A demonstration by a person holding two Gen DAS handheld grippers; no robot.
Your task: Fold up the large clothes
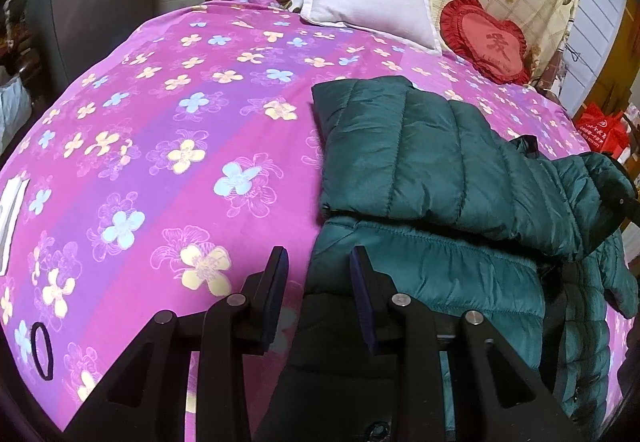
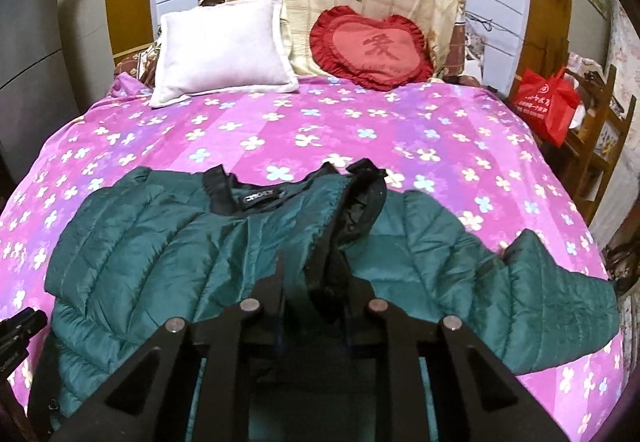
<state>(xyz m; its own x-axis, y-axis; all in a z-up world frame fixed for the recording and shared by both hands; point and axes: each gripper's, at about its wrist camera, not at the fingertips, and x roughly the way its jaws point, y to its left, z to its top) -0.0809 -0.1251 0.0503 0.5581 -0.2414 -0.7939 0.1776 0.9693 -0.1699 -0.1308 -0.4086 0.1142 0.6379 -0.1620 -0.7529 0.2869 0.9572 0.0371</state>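
Pinching jacket [image 2: 168, 250] fabric in right gripper [image 2: 316, 282]; left gripper [image 1: 319, 274] jaws gripping black lining, over bed [image 1: 160, 113].

A bed [image 2: 248, 129] carries everything, spread with a pink-and-purple flowered sheet. On it lie a green puffer jacket [image 2: 168, 242] (one sleeve folded across), a white pillow [image 2: 224, 49], a red heart-shaped cushion [image 2: 376, 49] and a black hair tie [image 1: 42, 346].

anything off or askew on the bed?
Mostly tidy. The green puffer jacket lies lopsided: one sleeve is folded across the body, the other sleeve trails out to the side. A black hair tie lies loose on the pink bedspread.
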